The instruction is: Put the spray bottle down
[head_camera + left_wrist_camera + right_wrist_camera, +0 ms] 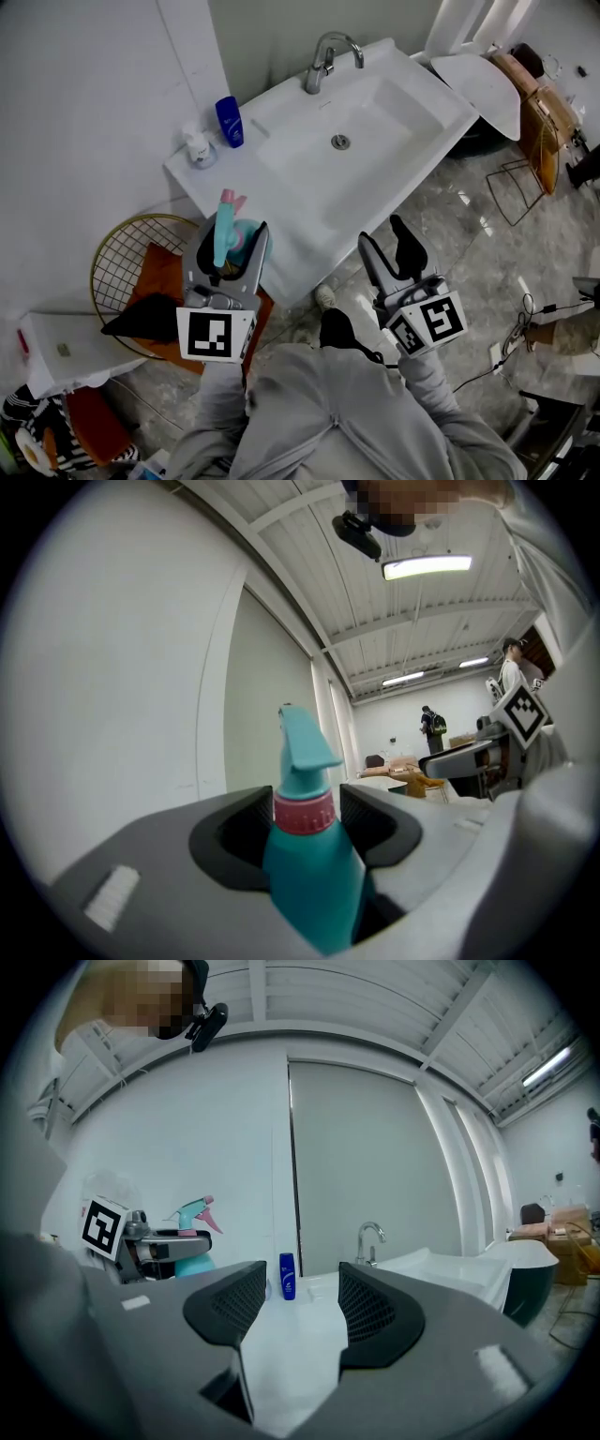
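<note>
A teal spray bottle (225, 234) with a pink collar and pink trigger stands upright in my left gripper (230, 253), in front of the sink counter's left end. In the left gripper view the bottle (309, 855) fills the gap between both black pads (375, 832), which press on its shoulders. My right gripper (394, 253) hovers open and empty before the white sink (394, 122). The right gripper view shows the spray bottle (192, 1227) at left beyond the open pads (370, 1316).
A blue bottle (230, 122) and a small white bottle (198, 145) stand on the counter's left end beside the faucet (323, 61). A round gold wire basket (131, 272) with orange cloth sits on the floor at left. A white toilet (483, 80) is at right.
</note>
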Available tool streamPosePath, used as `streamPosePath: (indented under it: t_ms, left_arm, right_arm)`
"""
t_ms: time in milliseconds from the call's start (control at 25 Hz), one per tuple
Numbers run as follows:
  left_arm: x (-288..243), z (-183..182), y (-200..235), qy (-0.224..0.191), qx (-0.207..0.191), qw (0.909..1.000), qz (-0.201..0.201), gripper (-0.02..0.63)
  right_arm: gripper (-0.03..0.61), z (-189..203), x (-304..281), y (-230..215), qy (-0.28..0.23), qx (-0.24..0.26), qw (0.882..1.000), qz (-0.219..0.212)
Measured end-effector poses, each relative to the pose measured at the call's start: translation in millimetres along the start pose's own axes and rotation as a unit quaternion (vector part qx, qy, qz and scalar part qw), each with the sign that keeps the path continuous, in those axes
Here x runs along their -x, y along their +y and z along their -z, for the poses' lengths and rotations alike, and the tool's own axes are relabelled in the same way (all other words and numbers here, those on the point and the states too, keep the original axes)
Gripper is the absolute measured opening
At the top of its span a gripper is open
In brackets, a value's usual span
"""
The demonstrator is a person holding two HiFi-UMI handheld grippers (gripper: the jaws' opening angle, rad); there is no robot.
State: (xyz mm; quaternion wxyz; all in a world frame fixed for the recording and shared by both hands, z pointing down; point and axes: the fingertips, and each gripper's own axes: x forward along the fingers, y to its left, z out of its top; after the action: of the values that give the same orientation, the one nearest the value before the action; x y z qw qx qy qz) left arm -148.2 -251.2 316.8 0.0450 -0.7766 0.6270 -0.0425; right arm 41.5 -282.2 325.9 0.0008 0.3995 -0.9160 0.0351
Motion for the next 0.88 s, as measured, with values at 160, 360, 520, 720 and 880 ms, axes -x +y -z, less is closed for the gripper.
streamPosePath:
  t_ms: [160,360,520,720,880]
  left_arm:
    - [-15,6,7,0.009,-0.001,0.9999,-0.011,0.276]
    - [-34,14,14,0.007,0.002,0.9996,-0.027,0.276]
    - [-50,19,20,0.012,0.009,0.9992,-0.036,0.276]
    - [-68,32,24,0.008,0.008,0.9991,-0.042,0.276]
    - [-81,46,31,0.003,0.003,0.9988,-0.049,0.276]
  right_arm:
    - [0.222,3,-18,-7,0.008,-0.002,1.0,-0.015]
    - [0.222,4,-36,-18,0.011,0.001,0.999,-0.031]
    - [0.222,4,-50,-27,0.017,0.003,0.999,-0.041]
    - [0.222,9,-59,-39,0.029,0.009,0.999,-0.043]
    - [0.222,12,-63,-47,0.034,0.014,0.998,-0.042]
